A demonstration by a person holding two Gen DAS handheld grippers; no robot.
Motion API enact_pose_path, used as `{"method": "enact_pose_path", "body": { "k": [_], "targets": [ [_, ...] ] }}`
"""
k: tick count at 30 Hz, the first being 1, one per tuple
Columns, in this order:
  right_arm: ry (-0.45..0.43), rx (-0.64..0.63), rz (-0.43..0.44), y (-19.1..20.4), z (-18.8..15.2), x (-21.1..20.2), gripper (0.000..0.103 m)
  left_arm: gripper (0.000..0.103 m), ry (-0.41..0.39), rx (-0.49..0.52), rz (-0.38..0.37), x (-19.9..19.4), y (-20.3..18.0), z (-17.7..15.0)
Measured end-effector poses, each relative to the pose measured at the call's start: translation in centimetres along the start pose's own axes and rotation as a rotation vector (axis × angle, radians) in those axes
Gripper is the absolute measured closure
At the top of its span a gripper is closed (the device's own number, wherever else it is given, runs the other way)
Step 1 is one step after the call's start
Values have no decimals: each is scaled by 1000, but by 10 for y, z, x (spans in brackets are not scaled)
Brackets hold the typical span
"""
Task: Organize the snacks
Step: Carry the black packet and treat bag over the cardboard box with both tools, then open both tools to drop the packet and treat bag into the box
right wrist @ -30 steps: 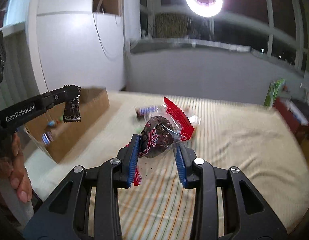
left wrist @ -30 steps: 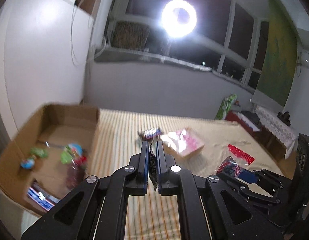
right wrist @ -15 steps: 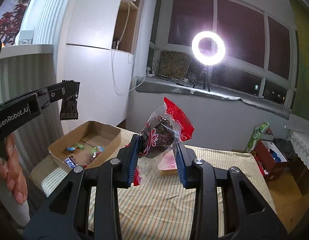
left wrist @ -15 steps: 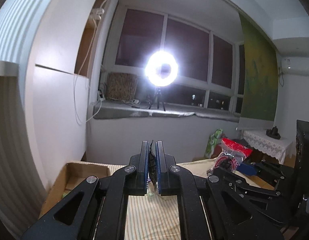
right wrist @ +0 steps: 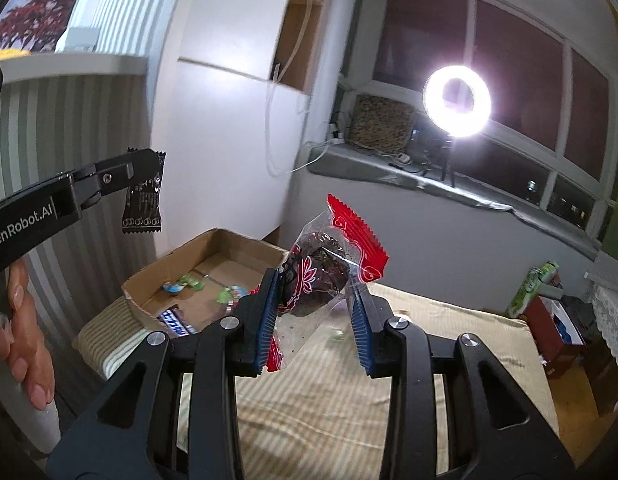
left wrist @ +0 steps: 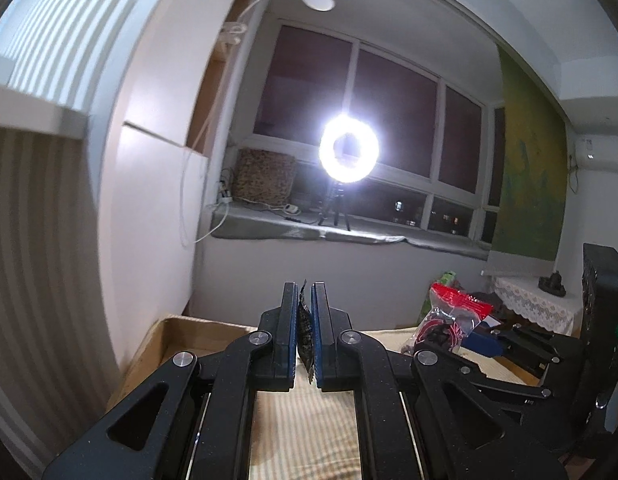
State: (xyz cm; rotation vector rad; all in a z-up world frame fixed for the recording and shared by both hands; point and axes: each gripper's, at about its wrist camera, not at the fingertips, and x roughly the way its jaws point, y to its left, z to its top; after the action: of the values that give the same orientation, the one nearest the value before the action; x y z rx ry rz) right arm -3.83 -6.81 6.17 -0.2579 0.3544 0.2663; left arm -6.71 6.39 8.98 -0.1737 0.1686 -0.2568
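Snacks are in both my claws and both are in the air. Over the last second I have lifted them well clear of the striped bed (right wrist: 449, 360); the left wrist view, which a second ago looked down at the cardboard box (right wrist: 213, 276) and loose packets, now shows mostly wall, window and ring light (left wrist: 348, 154), with only the box's corner (left wrist: 169, 332) at the bottom. I judge both pickups done, and what remains is carrying them over the box and letting go.

The left claw (left wrist: 305, 324) is clamped on a small dark sachet (left wrist: 304, 334), seen here only edge-on as a thin strip between the pads. The right wrist view shows it properly: a black printed sachet (right wrist: 143, 204) hanging flat from the left claw (right wrist: 147, 164), above and to the left of the box. That view also shows the box's contents, several small sweets and a bar, hidden from the left camera.

The right claw (right wrist: 315, 312) is clamped on a clear, red-edged packet (right wrist: 315, 280) with a dark cake inside; the left view catches that packet (left wrist: 449, 316) off to the right.
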Motion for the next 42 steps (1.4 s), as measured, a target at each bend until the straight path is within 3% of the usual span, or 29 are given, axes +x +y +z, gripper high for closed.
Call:
{"method": "enact_pose_path", "body": {
  "k": [12,18,31,37,42],
  "targets": [
    [21,-97,181,85,20,52,68,98,2,-78,167,-16,83,-8],
    [-17,-101,227,94,27,50,68,98,-7,-91,250,-28,100,-6],
    [-55,-44,222,61,24,40,68,98,-35,-15,248,-35,73,8],
    [29,-31,251,67,8,91,68,98,15,-19,245,-6,84,-1],
    [97,-27,296,83,-14,142,67,98,118,-25,256,36,103,-24]
  ]
}}
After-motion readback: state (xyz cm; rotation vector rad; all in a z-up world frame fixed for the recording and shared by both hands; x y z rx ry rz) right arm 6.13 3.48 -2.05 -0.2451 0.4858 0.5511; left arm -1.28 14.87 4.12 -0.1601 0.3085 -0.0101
